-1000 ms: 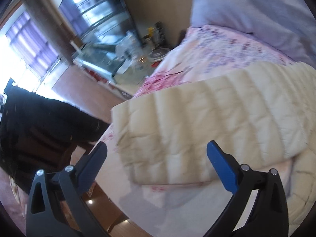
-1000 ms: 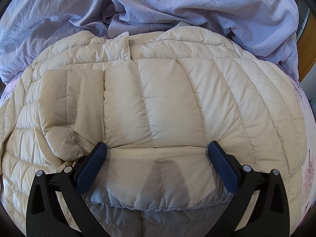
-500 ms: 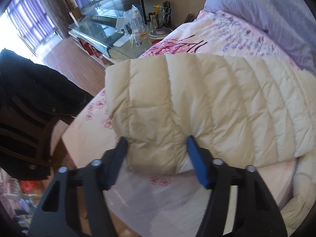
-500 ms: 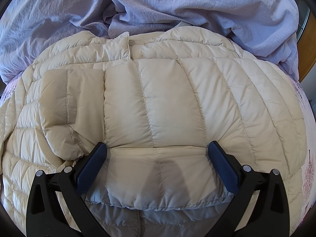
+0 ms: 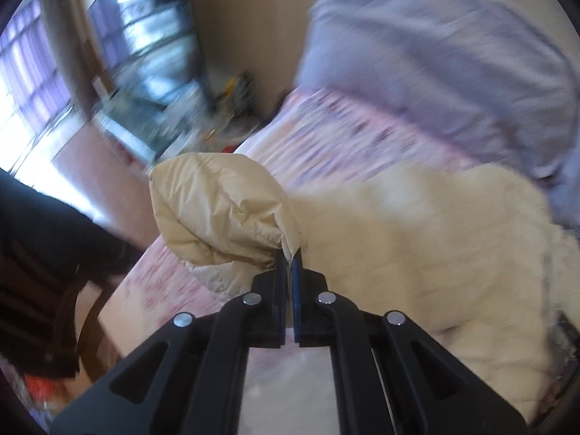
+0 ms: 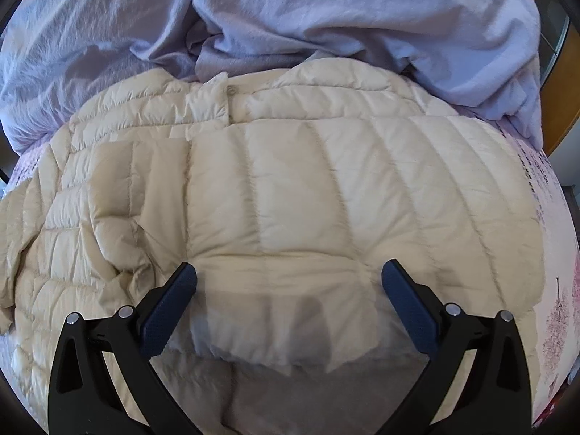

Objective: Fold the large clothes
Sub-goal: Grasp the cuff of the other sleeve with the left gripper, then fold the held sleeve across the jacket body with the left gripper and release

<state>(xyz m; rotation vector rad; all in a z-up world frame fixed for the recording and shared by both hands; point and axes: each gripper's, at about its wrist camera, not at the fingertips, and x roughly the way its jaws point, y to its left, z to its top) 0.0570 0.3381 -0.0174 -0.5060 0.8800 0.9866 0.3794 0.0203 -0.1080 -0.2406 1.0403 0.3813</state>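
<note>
A cream quilted down jacket lies spread on the bed, collar toward the far side, with a sleeve folded across its front. In the left wrist view my left gripper is shut on a bunched corner of the jacket, which is lifted off the bed and puffs up to the left of the jaws. In the right wrist view my right gripper is open, its blue pads standing either side of the folded sleeve's end without pressing it.
A rumpled lilac duvet is heaped behind the jacket. The pink floral bedsheet shows at the bed's edges. Beyond the bed stand a cluttered glass table and a dark garment on a chair, blurred.
My left gripper closed from wide open onto the jacket's corner and lifted it off the bed. The right gripper rose slightly and stays open over the sleeve.
</note>
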